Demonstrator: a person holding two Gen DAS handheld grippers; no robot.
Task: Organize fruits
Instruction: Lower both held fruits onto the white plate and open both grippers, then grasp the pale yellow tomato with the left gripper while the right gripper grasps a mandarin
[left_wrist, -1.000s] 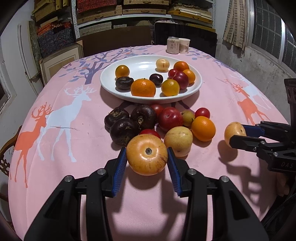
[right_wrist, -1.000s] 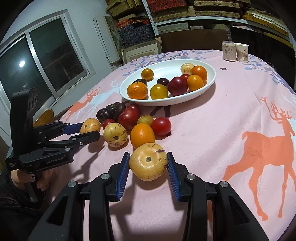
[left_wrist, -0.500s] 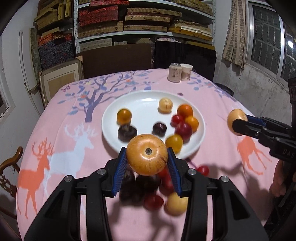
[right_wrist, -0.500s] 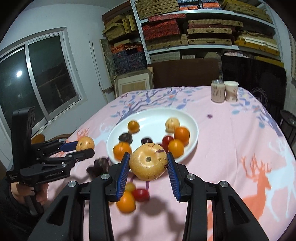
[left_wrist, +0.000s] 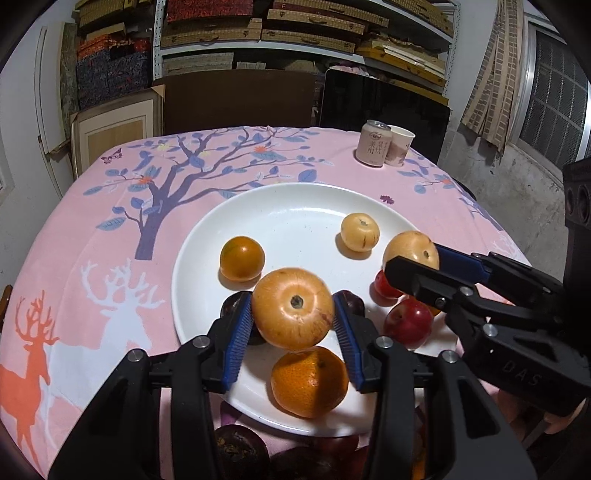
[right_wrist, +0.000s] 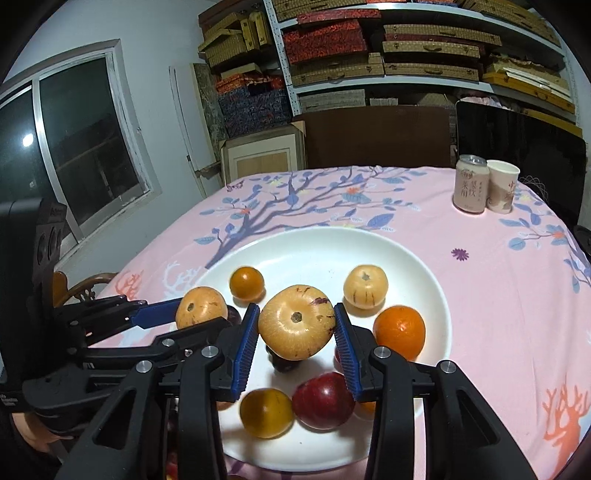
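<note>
A white plate (left_wrist: 295, 221) (right_wrist: 332, 254) on the pink tablecloth holds oranges, red plums, dark fruit and a small yellow fruit (left_wrist: 359, 232). My left gripper (left_wrist: 293, 295) hangs over the plate's near half. An orange-yellow round fruit (left_wrist: 293, 314) is still caught between its blue pads as the jaws are opening. My right gripper (right_wrist: 295, 308) hovers over the plate's middle. Its jaws are opening too, around a pale yellow fruit with purple streaks (right_wrist: 295, 328). Each gripper shows in the other's view: the right gripper (left_wrist: 410, 258) and the left gripper (right_wrist: 201, 317).
A drink can (left_wrist: 375, 144) and a paper cup (left_wrist: 400, 146) stand at the table's far right. Dark fruits (left_wrist: 240, 450) lie on the cloth just before the plate's near rim. Dark chairs and stacked shelves stand behind the table. A window is at the left.
Both grippers have carried their fruits forward, from the loose pile on the cloth to above the plate. The pile has slipped below the frame. The two grippers are now closer together.
</note>
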